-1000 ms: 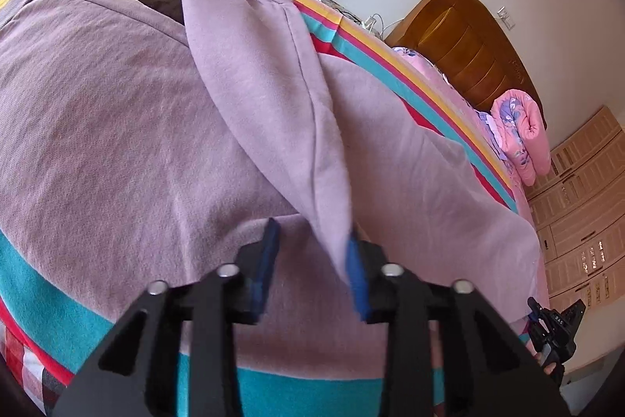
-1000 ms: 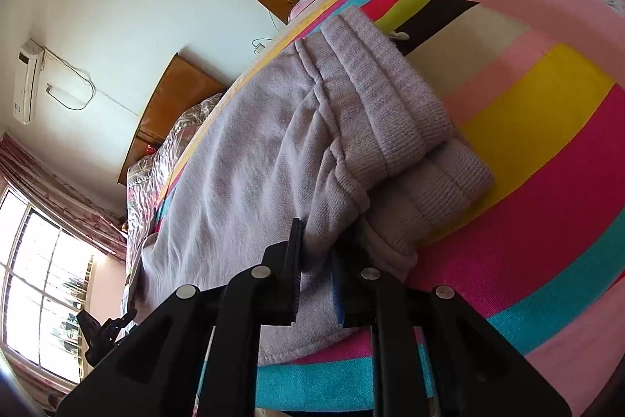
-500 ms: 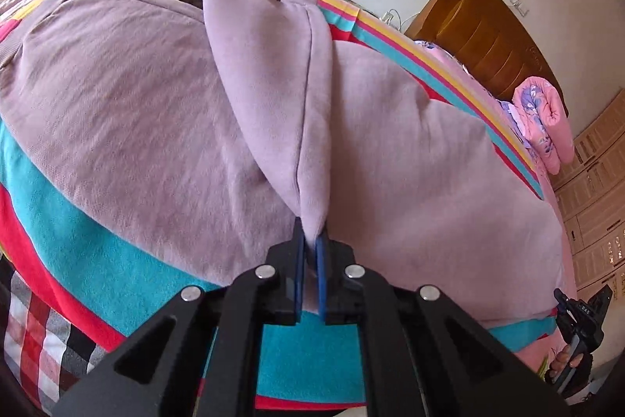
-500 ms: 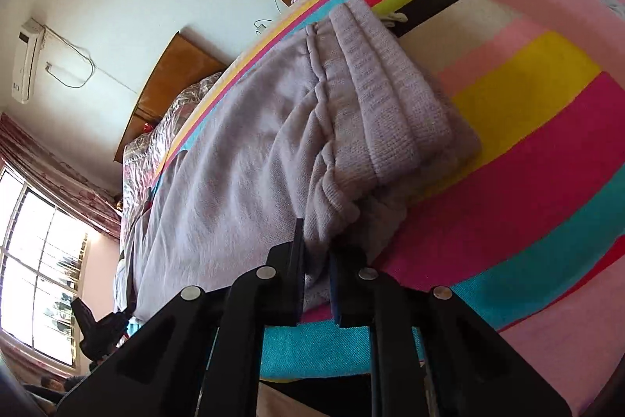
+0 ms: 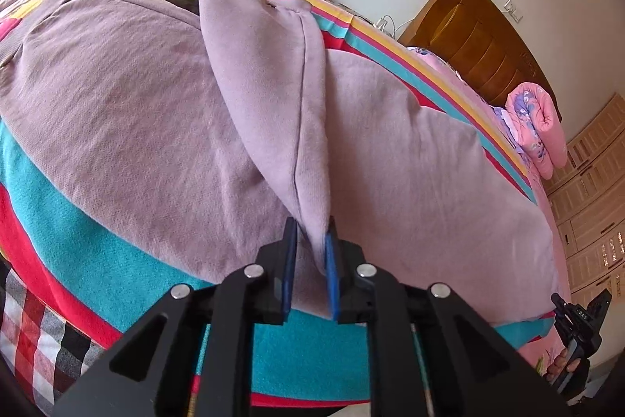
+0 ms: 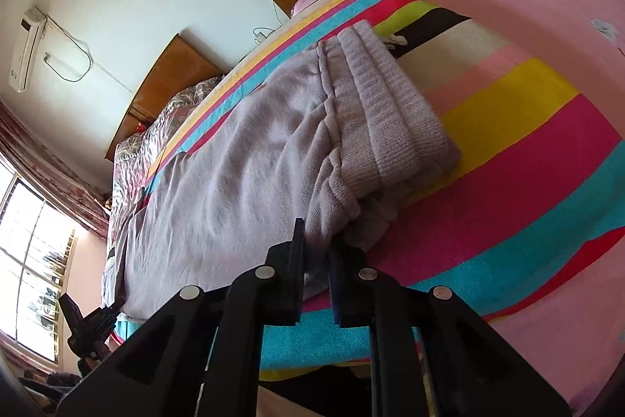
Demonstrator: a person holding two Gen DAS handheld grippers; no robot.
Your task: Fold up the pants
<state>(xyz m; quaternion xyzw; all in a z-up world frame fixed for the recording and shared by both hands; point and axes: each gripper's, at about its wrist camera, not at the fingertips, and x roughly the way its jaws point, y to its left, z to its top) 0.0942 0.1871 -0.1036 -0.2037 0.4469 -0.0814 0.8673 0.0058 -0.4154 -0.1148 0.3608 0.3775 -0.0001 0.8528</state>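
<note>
Through my left wrist camera I see the lilac fleece pants [image 5: 136, 112] spread flat across the striped multicoloured blanket [image 5: 90, 241] on the bed. One pant leg [image 5: 269, 85] is lifted into a long ridge that runs down to my left gripper [image 5: 310, 241]. My jaws there are opening: the cloth tip hangs between the blue pads [image 5: 332, 272], resting against the right-hand one, with a gap at the other. Only this view shows the rolled pink floral quilt [image 5: 539, 127] by the wooden headboard [image 5: 480, 38], and, at the far right edge, my other gripper with fingers wrapped round it.

Through my right wrist camera I see the other end of the pants: the ribbed knit waistband [image 6: 386, 112], doubled over and bunched. My right gripper [image 6: 317, 245] has its jaws nearly together, clamped on a fold of that cloth. Only here do the white air conditioner [image 6: 25, 49] on the wall and the bright window [image 6: 27, 253] appear.
</note>
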